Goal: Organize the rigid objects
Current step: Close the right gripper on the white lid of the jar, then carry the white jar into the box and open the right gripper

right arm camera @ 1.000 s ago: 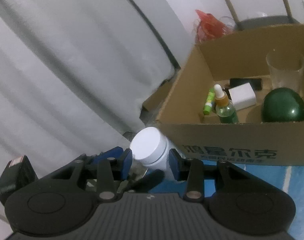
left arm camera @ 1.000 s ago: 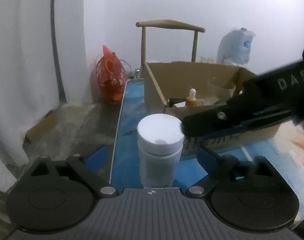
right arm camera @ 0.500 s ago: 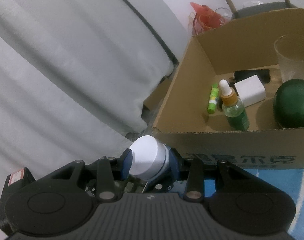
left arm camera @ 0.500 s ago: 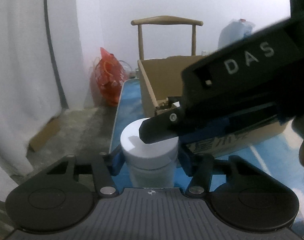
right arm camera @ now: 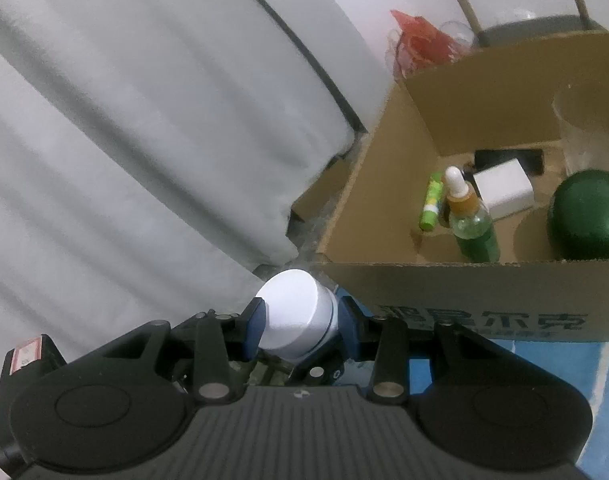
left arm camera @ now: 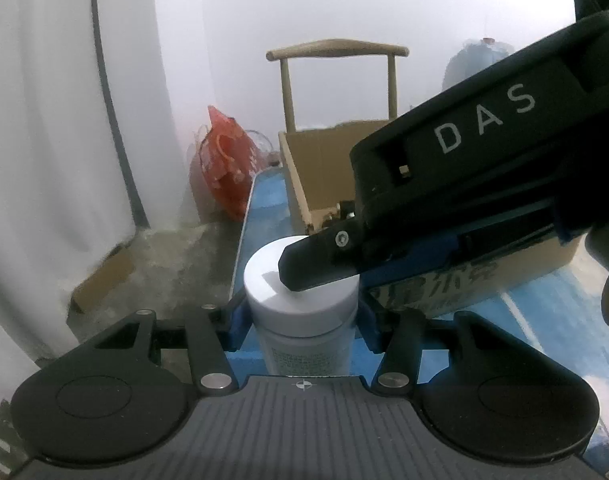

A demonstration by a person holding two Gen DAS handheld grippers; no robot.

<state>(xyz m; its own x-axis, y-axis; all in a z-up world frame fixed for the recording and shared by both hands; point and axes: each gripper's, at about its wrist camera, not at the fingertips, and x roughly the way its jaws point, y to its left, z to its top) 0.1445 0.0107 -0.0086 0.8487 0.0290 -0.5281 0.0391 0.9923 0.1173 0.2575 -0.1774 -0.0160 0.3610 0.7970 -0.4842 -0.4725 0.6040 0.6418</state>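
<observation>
A white jar with a white screw lid (left arm camera: pixel 300 300) stands on the blue table, just in front of a cardboard box (left arm camera: pixel 324 160). My left gripper (left arm camera: pixel 300 326) is shut on the jar's body below the lid. My right gripper (right arm camera: pixel 300 326) is shut on the jar's lid (right arm camera: pixel 294 314) from above; its black body (left arm camera: pixel 464 184) crosses the left wrist view. The box (right arm camera: pixel 444 292) holds a green dropper bottle (right arm camera: pixel 470 224), a green tube (right arm camera: pixel 430 206), a white cube (right arm camera: pixel 504 188), a dark green round object (right arm camera: pixel 588 220) and a clear glass (right arm camera: pixel 584 128).
A wooden chair (left arm camera: pixel 336 52) stands behind the box. A red bag (left arm camera: pixel 224 168) sits on the floor at the far left table end. White curtains (right arm camera: pixel 124 140) hang on the left. The blue table edge (left arm camera: pixel 240 248) runs just left of the jar.
My left gripper closed on the jar's body. My right gripper came over the jar and closed on the lid.
</observation>
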